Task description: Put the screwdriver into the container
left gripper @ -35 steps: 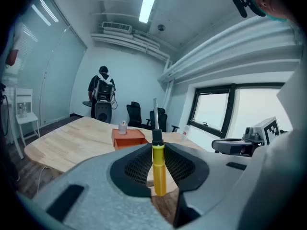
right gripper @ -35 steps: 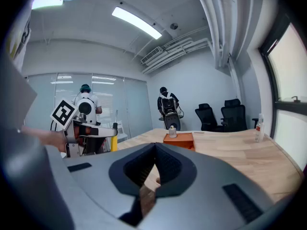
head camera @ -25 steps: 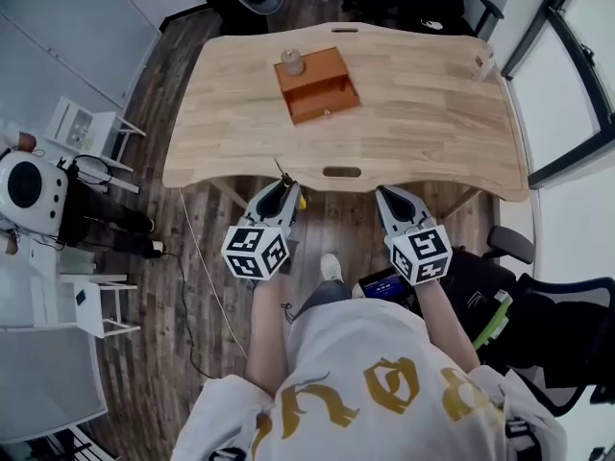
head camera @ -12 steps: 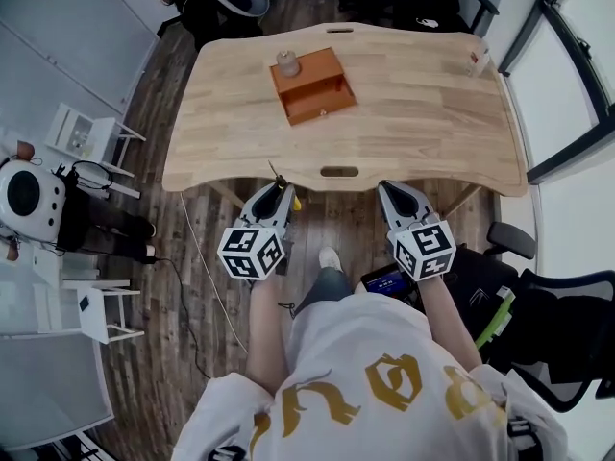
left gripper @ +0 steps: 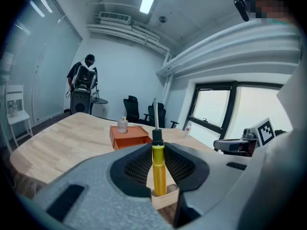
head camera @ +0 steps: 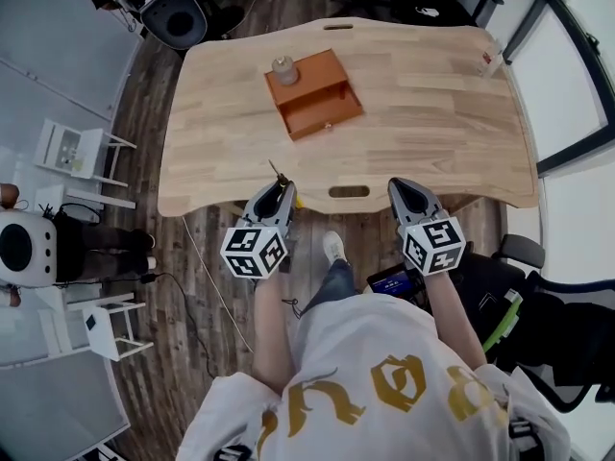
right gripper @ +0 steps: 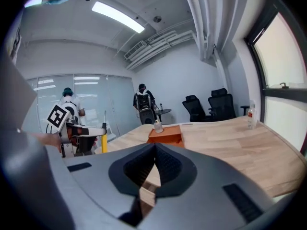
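Wooden table (head camera: 432, 113): orange container (head camera: 312, 92) left of centre; small bottle (head camera: 487, 60) at far-right corner.

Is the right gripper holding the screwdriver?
No: the yellow-handled screwdriver stands clamped in the left gripper, while the right gripper is shut and empty.

head view: overhead, down | gripper views: low, forward | shared: container (head camera: 314, 92)

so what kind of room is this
Most likely an office or meeting room: a large wooden table, black office chairs beyond it, and a glass partition wall along one side.
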A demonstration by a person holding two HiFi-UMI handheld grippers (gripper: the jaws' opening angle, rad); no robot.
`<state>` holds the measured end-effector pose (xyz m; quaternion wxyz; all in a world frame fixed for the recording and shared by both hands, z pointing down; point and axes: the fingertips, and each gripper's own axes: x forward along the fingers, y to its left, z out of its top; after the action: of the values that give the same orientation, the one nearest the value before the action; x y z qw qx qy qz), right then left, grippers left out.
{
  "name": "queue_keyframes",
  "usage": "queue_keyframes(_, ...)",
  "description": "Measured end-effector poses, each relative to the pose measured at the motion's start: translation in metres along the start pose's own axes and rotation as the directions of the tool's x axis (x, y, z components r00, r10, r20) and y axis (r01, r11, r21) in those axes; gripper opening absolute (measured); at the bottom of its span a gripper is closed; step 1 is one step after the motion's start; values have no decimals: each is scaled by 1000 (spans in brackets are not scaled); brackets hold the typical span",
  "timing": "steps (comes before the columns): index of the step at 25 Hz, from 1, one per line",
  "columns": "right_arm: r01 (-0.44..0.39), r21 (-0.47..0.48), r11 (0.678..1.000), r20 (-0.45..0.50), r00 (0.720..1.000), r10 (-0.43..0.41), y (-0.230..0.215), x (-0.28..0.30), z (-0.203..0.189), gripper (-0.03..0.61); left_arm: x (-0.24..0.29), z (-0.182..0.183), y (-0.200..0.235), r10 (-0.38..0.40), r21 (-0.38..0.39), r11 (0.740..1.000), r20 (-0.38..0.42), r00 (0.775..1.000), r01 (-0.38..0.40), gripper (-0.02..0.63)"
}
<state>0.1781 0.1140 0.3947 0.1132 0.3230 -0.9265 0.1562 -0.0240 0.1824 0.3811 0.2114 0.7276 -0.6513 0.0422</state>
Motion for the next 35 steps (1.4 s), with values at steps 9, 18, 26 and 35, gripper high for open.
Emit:
queue_keyframes(9, 134, 43, 990, -97, 987, -130, -41, 99, 1, 9, 73, 18, 83, -23, -37, 999, -57, 998, 21, 78)
queue_keyframes(18, 124, 40, 992, -138, 984, -117, -38, 179, 10, 9, 134, 30, 121, -93, -42, 995, -95, 991, 89, 78)
queue_keyframes(26, 95, 22, 995, -145, 985, -90, -26, 208, 14, 9, 157, 34, 135, -148, -34, 989, -118, 982, 145, 78)
queue_keyframes(35, 143, 33, 989, -141, 981, -137, -36, 205, 14, 9, 169, 39, 133, -169, -29, 986, -105, 980, 166, 78)
